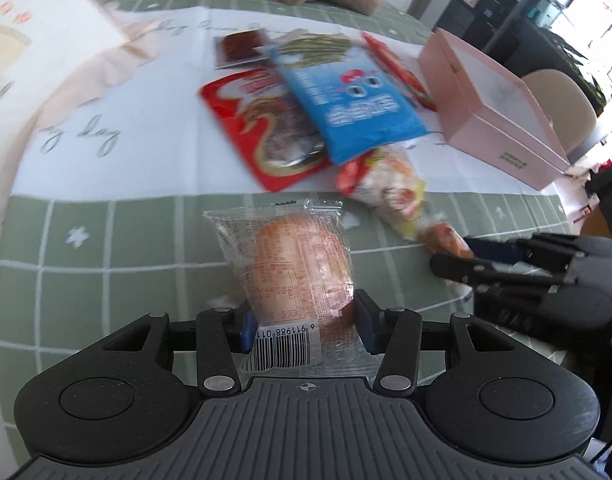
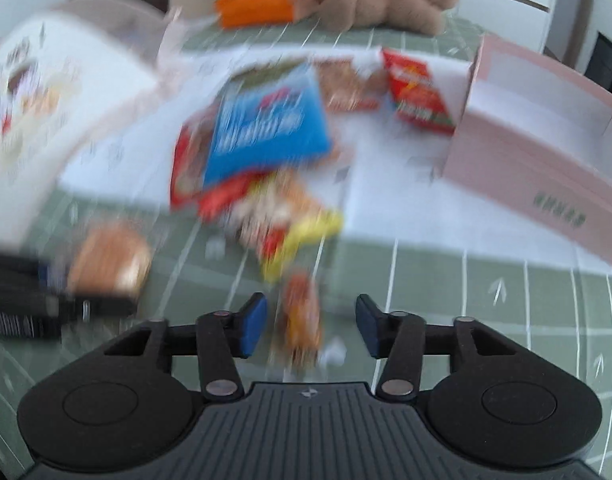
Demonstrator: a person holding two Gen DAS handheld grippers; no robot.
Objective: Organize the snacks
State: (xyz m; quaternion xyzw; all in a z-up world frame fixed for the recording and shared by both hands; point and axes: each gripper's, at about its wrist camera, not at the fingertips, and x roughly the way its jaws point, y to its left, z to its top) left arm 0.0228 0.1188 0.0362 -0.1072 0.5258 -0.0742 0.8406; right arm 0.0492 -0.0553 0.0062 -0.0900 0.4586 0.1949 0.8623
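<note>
My left gripper (image 1: 306, 328) is shut on a clear-wrapped bread bun packet (image 1: 294, 268), held just above the green checked tablecloth (image 1: 106, 280). In the blurred right wrist view my right gripper (image 2: 309, 325) is open. A small orange snack packet (image 2: 302, 320) lies between its blue pads (image 2: 252, 324) with a gap on both sides. Beyond lie a blue snack bag (image 2: 266, 128), a yellow-and-white bag (image 2: 290, 216) and a red packet (image 2: 419, 92). The left wrist view shows the right gripper (image 1: 457, 264) at the right, held by a gloved hand (image 1: 585, 304).
An open pink box (image 2: 525, 184) stands at the right, its inside white. A brown plush toy (image 2: 385, 0) and an orange thing (image 2: 254, 4) lie at the far edge. A large white printed bag (image 1: 34, 32) stands at the left. A white cloth (image 1: 146, 160) lies under the snack pile.
</note>
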